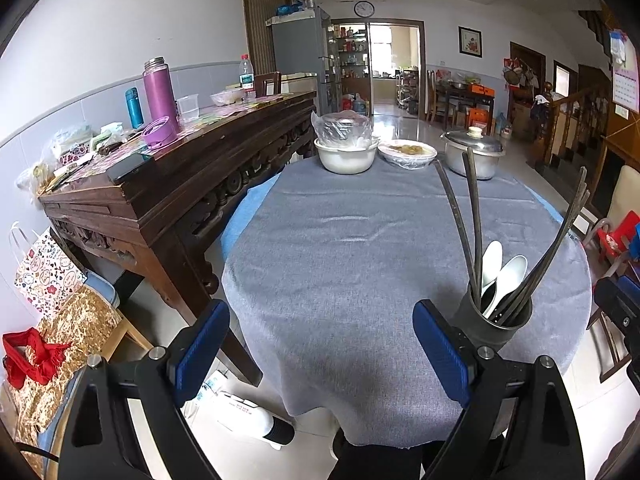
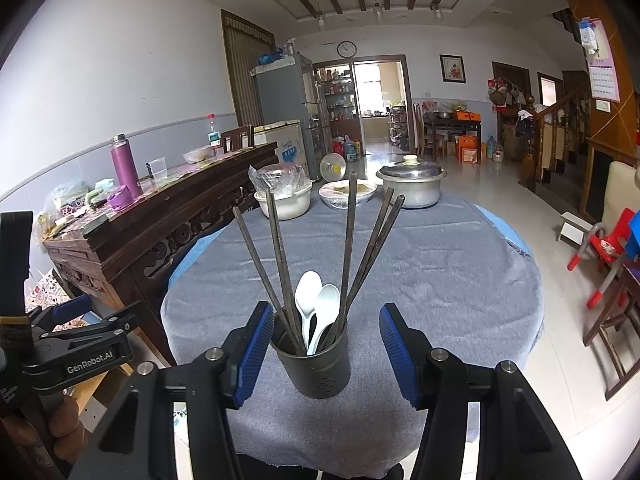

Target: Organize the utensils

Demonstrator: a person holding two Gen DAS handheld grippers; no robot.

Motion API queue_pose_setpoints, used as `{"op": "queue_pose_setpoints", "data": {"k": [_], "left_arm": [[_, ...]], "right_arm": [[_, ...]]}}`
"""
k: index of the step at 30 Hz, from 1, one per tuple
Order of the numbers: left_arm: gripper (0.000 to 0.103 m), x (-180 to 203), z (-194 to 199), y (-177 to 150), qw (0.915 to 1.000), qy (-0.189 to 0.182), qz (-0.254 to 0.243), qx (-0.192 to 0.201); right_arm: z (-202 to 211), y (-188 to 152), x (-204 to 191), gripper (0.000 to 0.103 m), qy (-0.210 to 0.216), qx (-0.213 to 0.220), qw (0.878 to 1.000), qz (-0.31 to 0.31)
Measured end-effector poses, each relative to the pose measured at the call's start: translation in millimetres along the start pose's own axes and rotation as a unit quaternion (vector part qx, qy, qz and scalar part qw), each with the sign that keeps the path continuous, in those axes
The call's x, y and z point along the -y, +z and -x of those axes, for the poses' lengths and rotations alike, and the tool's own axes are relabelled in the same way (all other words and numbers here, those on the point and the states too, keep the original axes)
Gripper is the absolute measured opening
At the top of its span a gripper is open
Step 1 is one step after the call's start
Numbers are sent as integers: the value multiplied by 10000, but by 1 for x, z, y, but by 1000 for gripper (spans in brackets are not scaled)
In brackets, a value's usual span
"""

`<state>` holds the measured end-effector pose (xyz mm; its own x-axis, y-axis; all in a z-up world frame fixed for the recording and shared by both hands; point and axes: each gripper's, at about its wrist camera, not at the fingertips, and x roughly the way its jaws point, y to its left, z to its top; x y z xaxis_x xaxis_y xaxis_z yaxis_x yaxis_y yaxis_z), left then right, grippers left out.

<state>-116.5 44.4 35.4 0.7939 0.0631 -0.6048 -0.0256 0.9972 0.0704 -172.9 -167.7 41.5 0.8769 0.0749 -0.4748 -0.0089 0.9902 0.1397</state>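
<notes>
A dark metal utensil holder [image 2: 316, 364] stands near the front edge of the round table with the grey cloth [image 2: 440, 272]. It holds several dark chopsticks [image 2: 351, 240] and two white spoons [image 2: 318, 308]. My right gripper [image 2: 326, 354] is open, its blue pads either side of the holder without touching it. My left gripper [image 1: 320, 352] is open and empty over the cloth, with the holder [image 1: 496, 320] just right of its right pad. The chopsticks [image 1: 474, 220] and spoons [image 1: 502, 276] show there too.
At the table's far edge stand a white bowl under plastic [image 1: 346, 156], a covered plate of food [image 1: 408, 154] and a lidded metal pot [image 1: 476, 152]. A dark wooden sideboard [image 1: 180, 184] cluttered with bottles runs along the left. Red child's chair [image 2: 608, 248] at right.
</notes>
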Motion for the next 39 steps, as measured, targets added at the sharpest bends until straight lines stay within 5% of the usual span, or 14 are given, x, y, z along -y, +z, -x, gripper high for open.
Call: {"op": "queue_pose_setpoints", "data": {"k": [39], "left_arm": [[93,-4,63,-5,9987,86,-11,510]], "right_arm": [[48,0,-5,60,93,375,9992,-33]]}}
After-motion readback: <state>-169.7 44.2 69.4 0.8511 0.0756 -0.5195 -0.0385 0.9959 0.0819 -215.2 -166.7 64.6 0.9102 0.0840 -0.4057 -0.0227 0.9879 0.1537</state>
